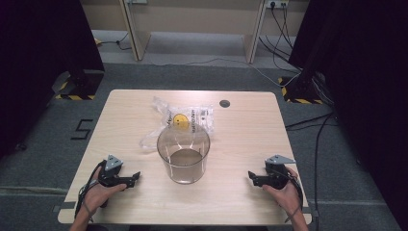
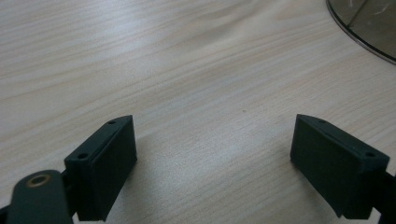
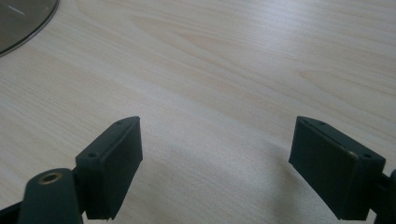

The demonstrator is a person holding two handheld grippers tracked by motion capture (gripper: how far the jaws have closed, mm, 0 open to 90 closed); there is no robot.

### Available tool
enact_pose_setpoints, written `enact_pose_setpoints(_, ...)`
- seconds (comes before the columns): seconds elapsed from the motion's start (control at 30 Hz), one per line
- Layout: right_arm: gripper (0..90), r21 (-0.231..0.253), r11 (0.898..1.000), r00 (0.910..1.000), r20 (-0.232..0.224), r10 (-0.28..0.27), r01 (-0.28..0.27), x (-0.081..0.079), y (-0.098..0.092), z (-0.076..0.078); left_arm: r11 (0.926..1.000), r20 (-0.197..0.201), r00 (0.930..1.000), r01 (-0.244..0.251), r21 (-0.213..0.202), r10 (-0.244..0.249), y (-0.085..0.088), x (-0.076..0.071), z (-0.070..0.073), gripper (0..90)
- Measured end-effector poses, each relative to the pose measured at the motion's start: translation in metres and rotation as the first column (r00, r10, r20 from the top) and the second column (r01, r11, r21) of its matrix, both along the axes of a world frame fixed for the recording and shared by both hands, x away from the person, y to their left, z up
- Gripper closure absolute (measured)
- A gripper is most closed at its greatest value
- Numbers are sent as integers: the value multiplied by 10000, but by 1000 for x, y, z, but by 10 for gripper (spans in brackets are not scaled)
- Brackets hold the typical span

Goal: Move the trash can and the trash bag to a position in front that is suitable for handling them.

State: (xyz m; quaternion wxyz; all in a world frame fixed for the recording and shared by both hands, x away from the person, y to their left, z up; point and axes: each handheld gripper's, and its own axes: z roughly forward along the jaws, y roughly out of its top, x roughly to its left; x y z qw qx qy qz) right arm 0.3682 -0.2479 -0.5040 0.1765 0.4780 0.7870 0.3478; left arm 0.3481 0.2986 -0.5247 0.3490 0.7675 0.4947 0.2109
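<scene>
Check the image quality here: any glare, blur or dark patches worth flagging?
High view: table evenly lit, soft overall, both side edges of the frame black; the clear container shows faint sheen. Left gripper view: jaws slightly soft, wood grain sharp. Right gripper view: the same, with a pale glare band across the top.

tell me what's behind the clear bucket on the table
A crinkled clear plastic bag with a yellow item inside lies just behind the clear bucket. The bucket's rim covers the bag's near edge, so whether the two touch cannot be told.
</scene>
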Motion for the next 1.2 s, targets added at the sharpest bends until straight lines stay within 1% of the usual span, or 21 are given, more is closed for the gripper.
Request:
enact_pose_setpoints(0.17, 175, 28, 10000, 10000, 37, -45, 45, 0, 0, 1, 10000, 1, 10000, 1, 0, -1, 0, 0, 0, 134)
enact_pose_setpoints(0.43, 177, 58, 10000, 9998, 156, -80, 79, 5, 6, 2, 10000, -3, 10000, 0, 8, 0, -1, 0, 0, 139)
enact_pose_setpoints(0.47, 178, 116, 9999, 9998, 200, -97, 95, 6, 8, 3, 10000, -141, 9999, -81, 26, 82, -1, 0, 2, 149)
enact_pose_setpoints(0.53, 177, 190, 9998, 9997, 198, -116, 112, 6, 9, 3, 9999, -157, 9998, -148, 66, 149, -2, 0, 3, 150)
enact_pose_setpoints(0.57, 177, 237, 9997, 9997, 206, -111, 106, 7, 10, 3, 9998, -82, 9998, -164, 61, 165, -4, 0, 5, 150)
enact_pose_setpoints(0.6, 177, 252, 9997, 9997, 219, -82, 77, 10, 14, 4, 9991, 58, 9997, -228, -363, 230, -7, -1, 9, 151)
enact_pose_setpoints(0.63, 178, 234, 9997, 9996, 264, -31, 25, 12, 16, 4, 9979, 93, 9996, -250, -599, 256, -10, -1, 12, 153)
enact_pose_setpoints(0.67, 179, 269, 9996, 9996, 274, -34, 26, 13, 18, 5, 9979, 93, 9996, -250, -599, 256, -10, -1, 12, 156)
enact_pose_setpoints(0.7, 183, 327, 9995, 9995, 307, -19, 9, 16, 21, 6, 9966, 175, 9996, -224, -794, 239, -14, 0, 13, 159)
enact_pose_setpoints(0.73, 185, 458, 9989, 9995, 300, -58, 44, 18, 24, 7, 9960, 291, 9994, -165, -881, 192, -17, 1, 16, 162)
enact_pose_setpoints(0.77, 185, 544, 9985, 9994, 339, -46, 28, 21, 27, 8, 9924, 493, 9984, -207, -1211, 268, -25, 4, 21, 164)
enact_pose_setpoints(0.8, 185, 544, 9985, 9994, 339, -46, 28, 21, 27, 8, 9924, 493, 9984, -207, -1211, 268, -25, 4, 21, 164)
enact_pose_setpoints(0.87, 186, 663, 9977, 9988, 488, 87, -120, 30, 39, 13, 9864, 684, 9970, -236, -1626, 351, -32, 6, 25, 171)
enact_pose_setpoints(0.9, 188, 681, 9975, 9983, 549, 174, -212, 33, 44, 14, 9861, 782, 9957, -364, -1619, 495, -39, 11, 28, 171)
enact_pose_setpoints(0.93, 189, 696, 9972, 9981, 560, 243, -282, 36, 49, 15, 9859, 825, 9950, -420, -1623, 560, -42, 13, 29, 171)
enact_pose_setpoints(1.0, 192, 708, 9965, 9973, 622, 397, -441, 41, 60, 16, 9851, 821, 9948, -455, -1661, 597, -44, 15, 29, 171)
enact_pose_setpoints(1.07, 193, 770, 9951, 9963, 629, 579, -626, 45, 69, 17, 9825, 802, 9945, -518, -1791, 671, -49, 19, 31, 171)
enact_pose_setpoints(1.13, 194, 808, 9940, 9956, 640, 682, -732, 48, 77, 18, 9840, 924, 9941, -407, -1734, 573, -59, 25, 34, 171)
enact_pose_setpoints(1.17, 194, 808, 9940, 9956, 640, 682, -732, 48, 77, 18, 9840, 924, 9941, -407, -1734, 573, -59, 25, 34, 171)
enact_pose_setpoints(1.2, 195, 796, 9931, 9943, 690, 810, -864, 51, 85, 19, 9865, 1083, 9926, -375, -1594, 553, -65, 29, 35, 171)
